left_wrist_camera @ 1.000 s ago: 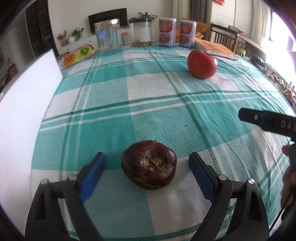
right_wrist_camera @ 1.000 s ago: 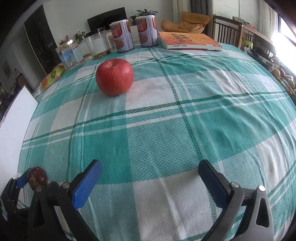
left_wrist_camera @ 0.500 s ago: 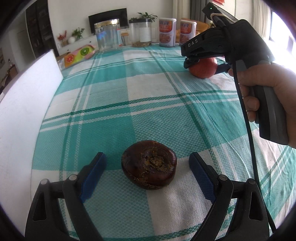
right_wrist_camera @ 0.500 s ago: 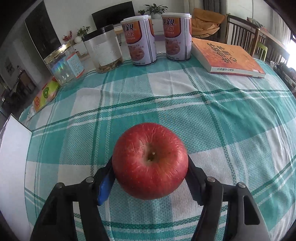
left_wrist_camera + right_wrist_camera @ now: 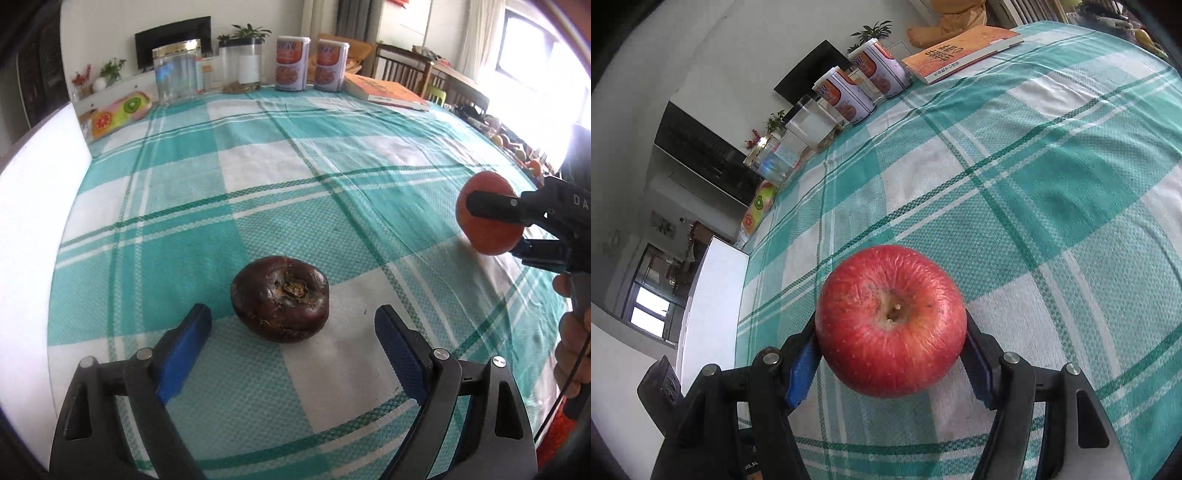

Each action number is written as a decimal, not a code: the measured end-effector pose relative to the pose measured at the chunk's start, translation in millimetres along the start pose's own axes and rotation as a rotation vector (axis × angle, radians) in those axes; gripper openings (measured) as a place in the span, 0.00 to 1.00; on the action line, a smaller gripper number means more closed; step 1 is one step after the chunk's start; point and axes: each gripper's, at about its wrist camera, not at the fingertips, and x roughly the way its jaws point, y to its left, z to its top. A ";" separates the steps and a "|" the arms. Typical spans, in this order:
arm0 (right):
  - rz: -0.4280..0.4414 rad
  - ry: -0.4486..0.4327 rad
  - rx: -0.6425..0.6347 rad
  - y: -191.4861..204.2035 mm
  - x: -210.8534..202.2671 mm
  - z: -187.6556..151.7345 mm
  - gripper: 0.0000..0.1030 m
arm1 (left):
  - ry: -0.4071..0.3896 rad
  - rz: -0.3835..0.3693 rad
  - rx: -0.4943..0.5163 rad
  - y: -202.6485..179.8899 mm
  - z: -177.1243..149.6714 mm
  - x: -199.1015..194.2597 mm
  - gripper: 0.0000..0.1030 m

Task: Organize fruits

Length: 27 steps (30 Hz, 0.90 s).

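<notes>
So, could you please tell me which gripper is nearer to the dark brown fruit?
Left. The left gripper straddles the dark brown fruit, closing without touching; the right gripper holds the apple off to its right.

One apple point(image 5: 890, 321), one dark fruit point(image 5: 280, 298), two cans point(image 5: 291, 63), two jars point(image 5: 177, 72), one book point(image 5: 386, 91).

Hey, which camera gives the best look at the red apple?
The right wrist view: the red apple fills the centre, stem dimple up, pressed between the right gripper pads. The left wrist view shows it only at the right edge, small and partly hidden by a finger.
</notes>
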 end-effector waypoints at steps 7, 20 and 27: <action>0.040 0.026 -0.004 11.9 -13.5 -23.3 0.66 | 0.017 -0.057 -0.149 14.3 3.4 -21.7 0.48; 0.278 0.206 -0.582 302.4 2.4 -73.7 0.66 | -0.193 -0.229 -0.600 182.5 -34.9 -262.5 0.48; 0.125 0.398 -0.888 425.8 92.2 -149.4 0.66 | -0.044 0.119 -0.736 295.9 -50.5 -199.5 0.48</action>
